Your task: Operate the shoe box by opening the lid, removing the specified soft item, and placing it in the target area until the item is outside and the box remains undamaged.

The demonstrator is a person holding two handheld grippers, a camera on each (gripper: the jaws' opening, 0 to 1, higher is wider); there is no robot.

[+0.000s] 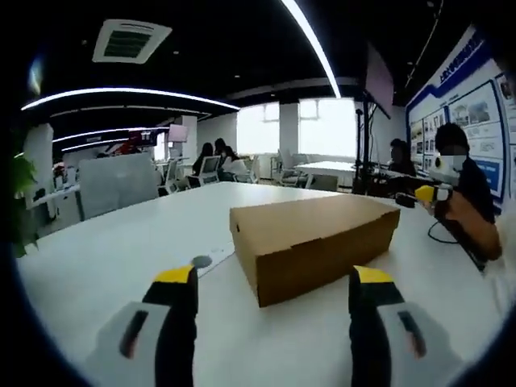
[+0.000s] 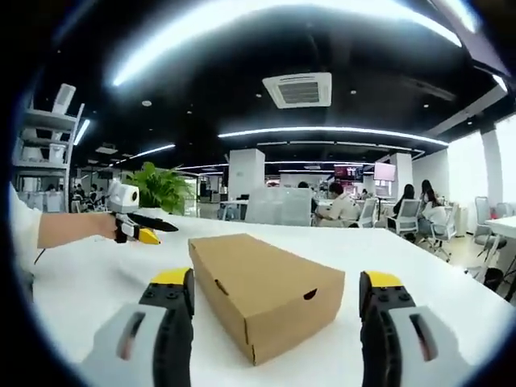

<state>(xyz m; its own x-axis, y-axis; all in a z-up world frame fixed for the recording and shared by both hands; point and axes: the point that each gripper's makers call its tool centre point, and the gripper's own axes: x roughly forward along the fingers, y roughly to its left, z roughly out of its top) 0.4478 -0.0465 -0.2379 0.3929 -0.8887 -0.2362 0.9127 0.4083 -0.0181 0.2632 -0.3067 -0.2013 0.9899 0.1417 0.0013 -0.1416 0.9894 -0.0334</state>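
On the white counter (image 1: 97,258) a brown cardboard shoe box (image 1: 318,242) sits with its lid down, well ahead of both tools and untouched. Seen from the right gripper view, the same box (image 2: 262,294) shows a small finger hole in its near side and lies between that view's own two jaws, which stand wide apart with nothing between them. The left tool (image 1: 274,278) likewise has its yellow-tipped jaws spread and empty, the box just beyond them.

The step in hand looks to be the approach to open the lid. It would go best with one tool steadying the box's lower wall while the other catches the lid's front lip and lifts gently upward; thin card creases easily, so a light pinch near a corner seems safer than a hard squeeze mid-edge. Which long side carries the hinge cannot be told from here.

A small grey round object (image 1: 201,261) lies on the counter near the box's left corner, clear of the path. Further off stand a leafy plant (image 2: 161,187), office chairs and seated people; none of these obstructs the reach.
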